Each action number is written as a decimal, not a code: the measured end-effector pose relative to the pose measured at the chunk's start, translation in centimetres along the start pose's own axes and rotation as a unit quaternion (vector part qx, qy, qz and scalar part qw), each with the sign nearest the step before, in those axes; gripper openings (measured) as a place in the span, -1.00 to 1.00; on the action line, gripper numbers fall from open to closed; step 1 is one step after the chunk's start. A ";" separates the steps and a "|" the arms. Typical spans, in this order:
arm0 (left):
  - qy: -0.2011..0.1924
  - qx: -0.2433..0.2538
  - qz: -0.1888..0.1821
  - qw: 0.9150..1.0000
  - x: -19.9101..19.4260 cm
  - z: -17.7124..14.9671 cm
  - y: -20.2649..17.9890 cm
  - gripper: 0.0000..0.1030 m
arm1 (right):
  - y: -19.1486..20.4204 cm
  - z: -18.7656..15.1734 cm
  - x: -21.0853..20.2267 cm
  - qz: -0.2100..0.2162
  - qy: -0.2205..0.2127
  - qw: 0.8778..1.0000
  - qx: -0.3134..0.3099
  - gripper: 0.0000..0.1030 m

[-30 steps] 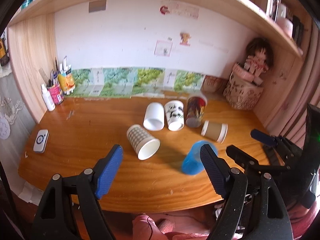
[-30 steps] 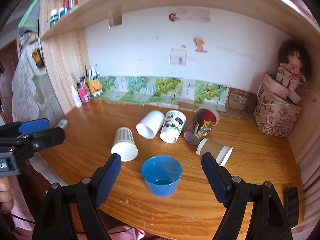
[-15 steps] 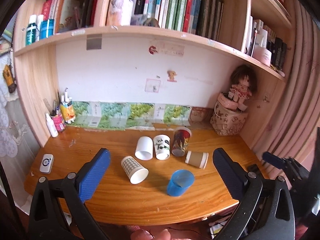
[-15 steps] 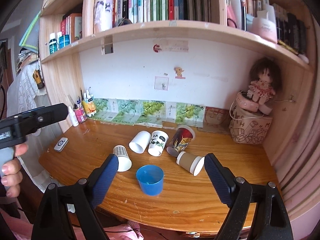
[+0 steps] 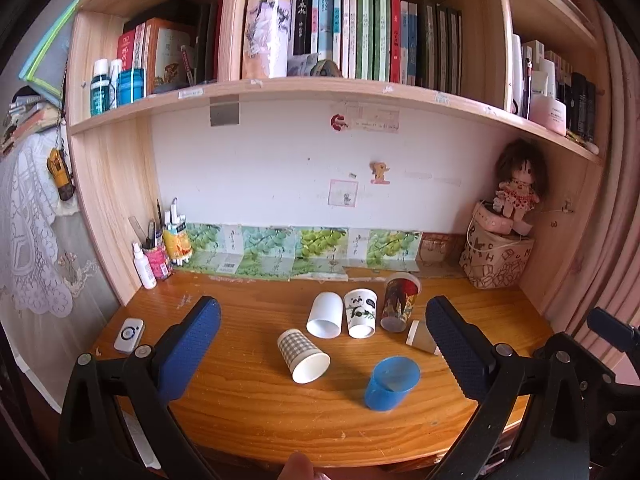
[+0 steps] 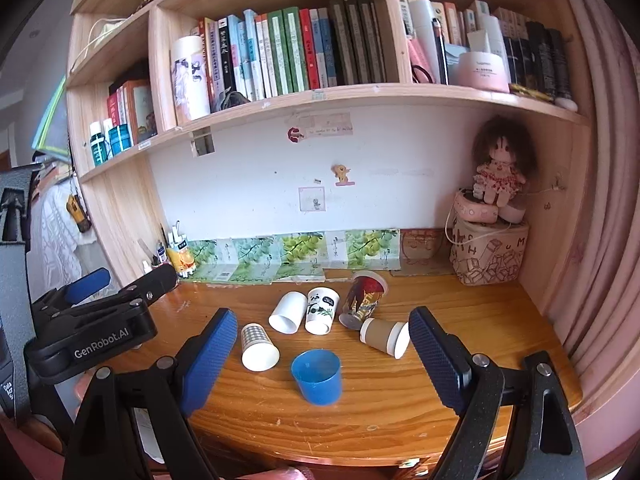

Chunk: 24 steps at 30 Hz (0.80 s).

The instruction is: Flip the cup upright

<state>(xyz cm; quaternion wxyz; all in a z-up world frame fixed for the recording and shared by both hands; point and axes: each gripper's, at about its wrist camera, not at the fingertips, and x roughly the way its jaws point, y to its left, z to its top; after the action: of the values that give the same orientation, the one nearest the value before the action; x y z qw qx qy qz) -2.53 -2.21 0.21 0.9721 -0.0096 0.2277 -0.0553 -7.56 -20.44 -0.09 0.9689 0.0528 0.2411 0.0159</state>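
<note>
Both grippers hang back from the desk [image 6: 460, 320], high enough that each camera takes in every cup at once, which reads as a pause to choose a target and not a reach. The left gripper [image 5: 320, 344] has its fingers spread wide with nothing between them, and the right gripper [image 6: 320, 344] is just as wide and just as bare.

The blue cup [image 6: 317, 376] already stands upright near the front edge, mouth up, apart from the others. Behind it five cups lie on their sides: a checked cup [image 6: 258, 346] with its mouth toward the front, a plain white cup [image 6: 287, 312] touching a panda cup [image 6: 321, 310], a red printed cup [image 6: 362, 300] tilted with its rim raised toward the wall, and a brown cup [image 6: 382, 336] with a white rim lying crosswise just beside it.

I judge the checked cup or the brown one the easiest next pick, since each lies at an outer end of the group with free space on one side, while the white and panda cups sit too close for a finger to slip between them
</note>
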 end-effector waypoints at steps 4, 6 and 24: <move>-0.012 0.010 -0.003 1.000 -0.4 0.3 -0.6 0.99 | -0.5 0.0 0.3 0.001 0.004 1.000 0.017 0.81; -0.015 0.011 -0.001 1.000 -0.5 0.4 -0.6 0.99 | -0.5 0.0 0.3 0.005 0.001 1.000 0.019 0.99; -0.046 0.007 0.024 0.999 -0.6 1.1 -0.2 0.99 | 0.1 0.6 1.5 0.023 -0.004 1.000 0.012 1.00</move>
<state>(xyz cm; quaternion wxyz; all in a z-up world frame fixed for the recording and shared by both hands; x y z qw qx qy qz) -2.66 -2.37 1.45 0.9827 0.0002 0.1825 -0.0331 -5.96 -20.34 -0.27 0.9684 0.0701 0.2366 0.0352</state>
